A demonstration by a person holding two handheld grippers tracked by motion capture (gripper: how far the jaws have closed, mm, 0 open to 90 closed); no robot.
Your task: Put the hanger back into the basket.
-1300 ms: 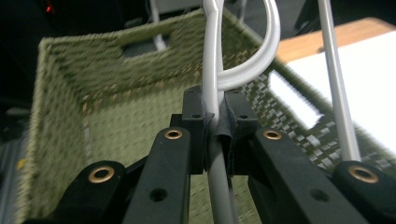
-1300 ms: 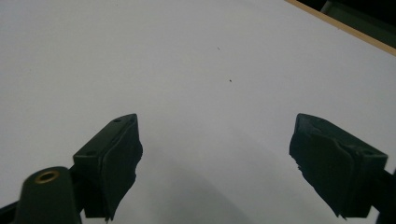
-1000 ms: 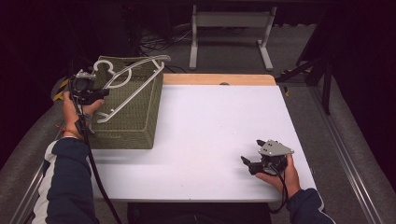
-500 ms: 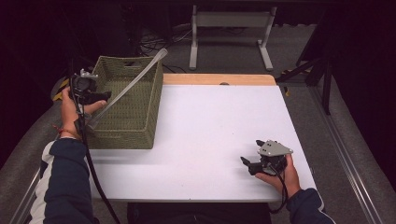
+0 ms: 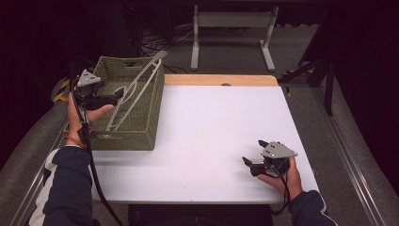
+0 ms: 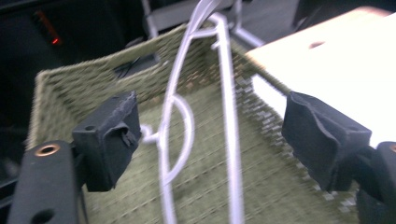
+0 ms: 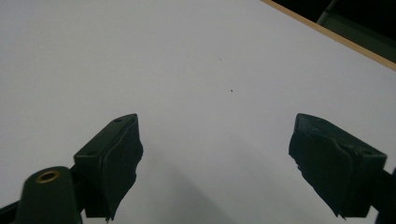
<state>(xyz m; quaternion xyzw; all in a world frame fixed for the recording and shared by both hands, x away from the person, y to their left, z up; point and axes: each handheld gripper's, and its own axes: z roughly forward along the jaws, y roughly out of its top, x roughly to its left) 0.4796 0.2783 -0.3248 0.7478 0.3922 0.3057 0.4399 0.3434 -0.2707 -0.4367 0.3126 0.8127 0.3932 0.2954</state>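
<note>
Since a second ago the left gripper [image 5: 113, 97] has let go of the white hanger [image 5: 136, 89]: its jaws have just been opening and now stand apart, nothing between the pads. Hanger now leans inside the woven basket [image 5: 141, 141], top over the far rim. Right gripper [image 5: 254, 157] rests wide open on the bare white table [image 5: 211, 132], well apart; nothing obstructs.

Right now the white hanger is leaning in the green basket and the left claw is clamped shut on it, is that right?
Not quite. The hanger does lean in the basket, but the left claw is not clamped on it. The left gripper view shows its jaws, which have just been opening, standing wide apart with the hanger loose between them, touching neither pad.
</note>
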